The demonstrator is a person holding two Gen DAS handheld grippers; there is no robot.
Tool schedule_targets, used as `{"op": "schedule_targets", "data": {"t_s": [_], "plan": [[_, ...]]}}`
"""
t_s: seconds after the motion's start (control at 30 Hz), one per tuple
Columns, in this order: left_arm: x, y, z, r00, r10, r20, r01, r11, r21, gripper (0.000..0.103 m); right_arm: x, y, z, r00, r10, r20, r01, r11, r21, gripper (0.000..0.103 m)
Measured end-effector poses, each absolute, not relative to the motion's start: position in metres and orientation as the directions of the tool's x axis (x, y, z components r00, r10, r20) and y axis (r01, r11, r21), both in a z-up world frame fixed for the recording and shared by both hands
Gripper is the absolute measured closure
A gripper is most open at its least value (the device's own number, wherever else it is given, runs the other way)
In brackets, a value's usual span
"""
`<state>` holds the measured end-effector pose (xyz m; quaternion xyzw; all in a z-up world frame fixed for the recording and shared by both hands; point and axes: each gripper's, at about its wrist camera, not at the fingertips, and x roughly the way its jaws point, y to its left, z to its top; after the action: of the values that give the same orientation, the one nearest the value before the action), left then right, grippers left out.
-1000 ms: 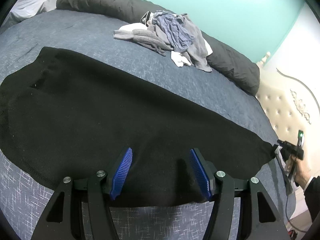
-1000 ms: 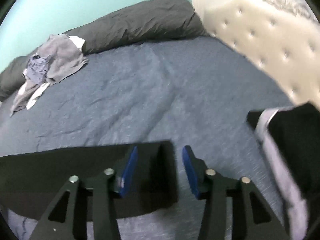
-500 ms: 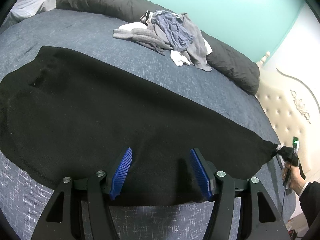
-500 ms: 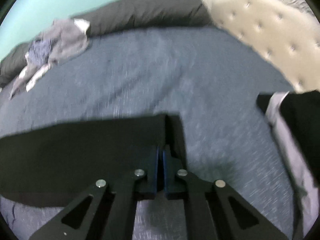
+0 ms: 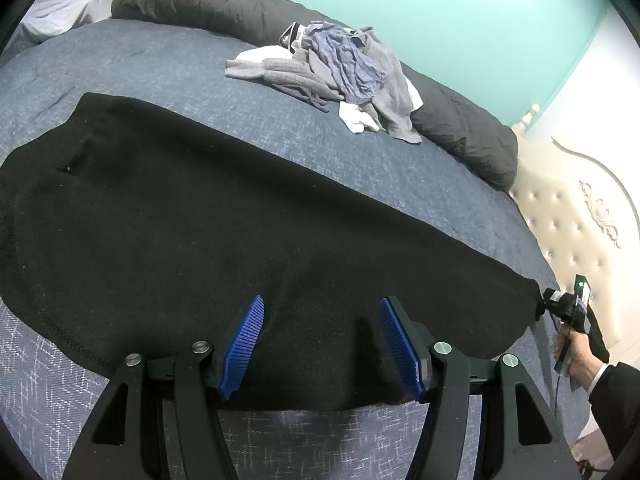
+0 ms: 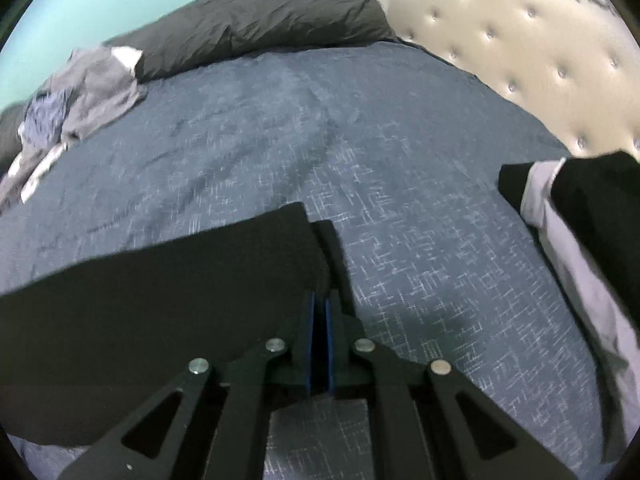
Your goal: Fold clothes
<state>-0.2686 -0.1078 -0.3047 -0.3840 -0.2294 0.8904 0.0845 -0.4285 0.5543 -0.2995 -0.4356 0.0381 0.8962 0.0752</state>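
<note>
A long black garment (image 5: 248, 224) lies spread flat across the blue bedspread (image 5: 168, 68). My left gripper (image 5: 322, 322) hangs open over its near edge, blue pads apart with black cloth showing between them. In the left wrist view the right gripper (image 5: 546, 306) pinches the garment's far right corner, held by a hand (image 5: 578, 356). The right wrist view shows my right gripper (image 6: 319, 300) shut on that corner of the black garment (image 6: 160, 300), the cloth bunched up at the fingertips.
A heap of grey, blue and white clothes (image 5: 344, 72) lies at the back of the bed against a dark rolled duvet (image 5: 460, 132). A cream tufted headboard (image 6: 520, 48) stands to the right. Another black and pale garment (image 6: 568, 216) lies at the right edge.
My right gripper went from open to shut on the garment's corner and sank a little, bunching the cloth. The left gripper has stayed still and open.
</note>
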Motion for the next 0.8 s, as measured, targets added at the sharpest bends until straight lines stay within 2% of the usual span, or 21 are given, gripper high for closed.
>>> {"op": "schedule_targets", "data": {"t_s": [0.03, 0.07, 0.27, 0.6, 0.63, 0.67, 0.7, 0.73, 0.8], "plan": [[-0.269, -0.108, -0.305, -0.691, 0.328, -0.645, 0.026, -0.880, -0.475, 0.038, -0.427, 0.559, -0.297, -0.621, 0.093, -0.778, -0.183, -0.983, 0.028, 0.094], [-0.270, -0.109, -0.305, -0.690, 0.329, -0.644, 0.026, -0.879, -0.477, 0.038, -0.422, 0.564, -0.292, -0.639, 0.107, -0.762, -0.214, -0.976, 0.042, 0.093], [-0.268, -0.111, -0.302, -0.699, 0.333, -0.632, 0.030, -0.870, -0.492, 0.038, -0.400, 0.579, -0.273, -0.688, 0.098, -0.719, -0.243, -0.965, 0.102, 0.093], [-0.257, -0.112, -0.294, -0.715, 0.327, -0.619, 0.036, -0.866, -0.499, 0.038, -0.322, 0.487, -0.289, -0.696, -0.249, -0.673, -0.084, -0.903, 0.421, 0.091], [-0.255, -0.113, -0.294, -0.714, 0.327, -0.619, 0.036, -0.866, -0.499, 0.038, -0.316, 0.474, -0.291, -0.690, -0.287, -0.664, -0.062, -0.891, 0.450, 0.085], [-0.254, -0.114, -0.294, -0.713, 0.329, -0.619, 0.037, -0.865, -0.501, 0.038, -0.310, 0.461, -0.294, -0.684, -0.325, -0.653, -0.041, -0.877, 0.479, 0.072], [-0.253, -0.114, -0.294, -0.712, 0.331, -0.620, 0.038, -0.863, -0.504, 0.038, -0.304, 0.447, -0.296, -0.676, -0.361, -0.642, -0.019, -0.863, 0.505, 0.066], [-0.251, -0.116, -0.294, -0.712, 0.332, -0.619, 0.039, -0.861, -0.507, 0.038, -0.299, 0.432, -0.297, -0.666, -0.388, -0.638, 0.003, -0.856, 0.517, 0.061], [-0.247, -0.119, -0.292, -0.714, 0.328, -0.619, 0.039, -0.864, -0.502, 0.038, -0.291, 0.408, -0.297, -0.649, -0.430, -0.627, 0.043, -0.844, 0.534, 0.061]]}}
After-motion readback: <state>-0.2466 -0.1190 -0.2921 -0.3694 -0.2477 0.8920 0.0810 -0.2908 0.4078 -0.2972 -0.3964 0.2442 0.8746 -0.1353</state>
